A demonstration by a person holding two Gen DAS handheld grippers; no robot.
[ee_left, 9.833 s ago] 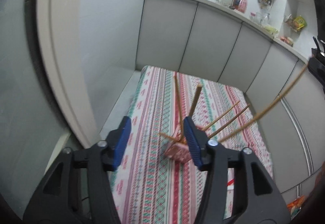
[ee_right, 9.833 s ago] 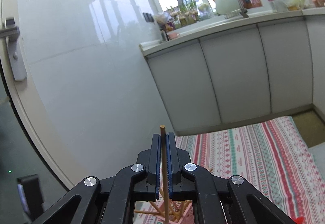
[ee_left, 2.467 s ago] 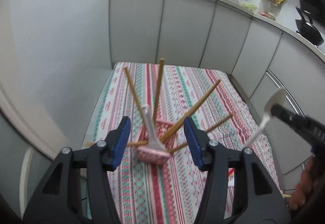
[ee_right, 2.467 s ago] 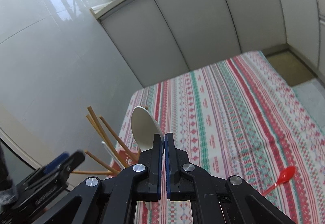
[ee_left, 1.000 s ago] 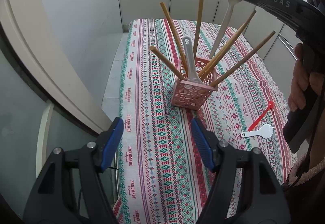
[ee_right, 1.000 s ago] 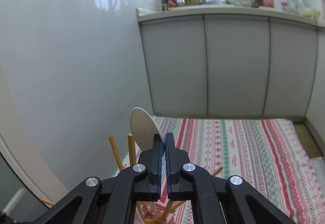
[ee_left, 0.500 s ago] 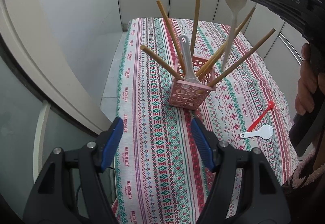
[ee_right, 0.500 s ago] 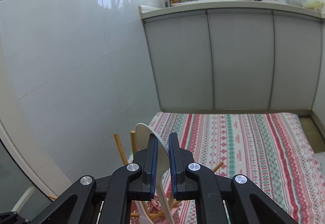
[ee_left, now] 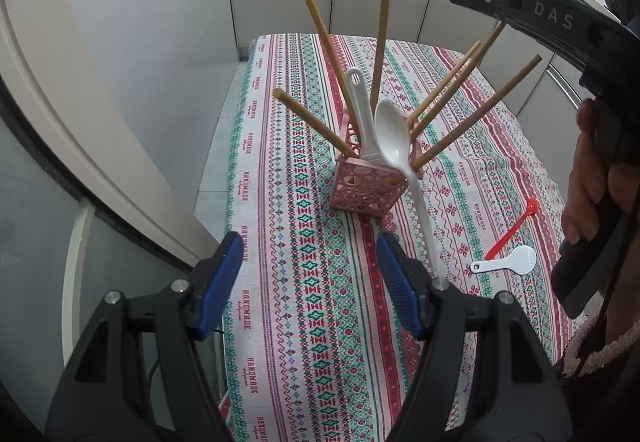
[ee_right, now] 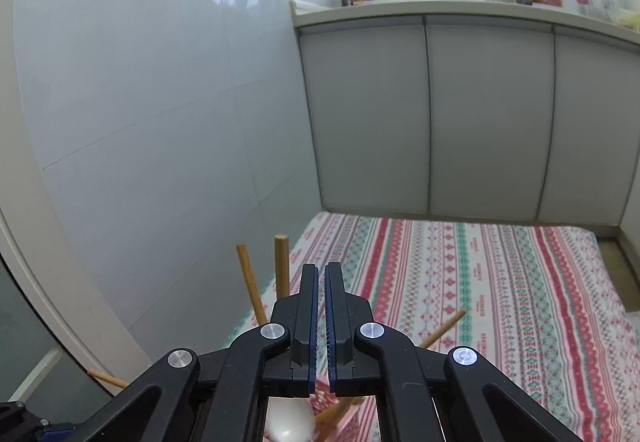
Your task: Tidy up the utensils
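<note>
The white spoon [ee_left: 394, 143] hangs tilted at the pink basket's [ee_left: 366, 187] near-right corner, handle outside the rim, and it looks set to slide onto the table [ee_left: 312, 282]! Right tongs [ee_right: 321, 274] show a slim gap, gripping nothing; left tongs [ee_left: 310, 282] spread wide. "HANDMADE" repeats along the cloth; "DAS" marks the right tool.

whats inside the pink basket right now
The pink perforated basket holds several wooden chopsticks fanned outward and a white slotted utensil. A white plastic spoon in front hides part of the inside, and its own end is hidden.
</note>
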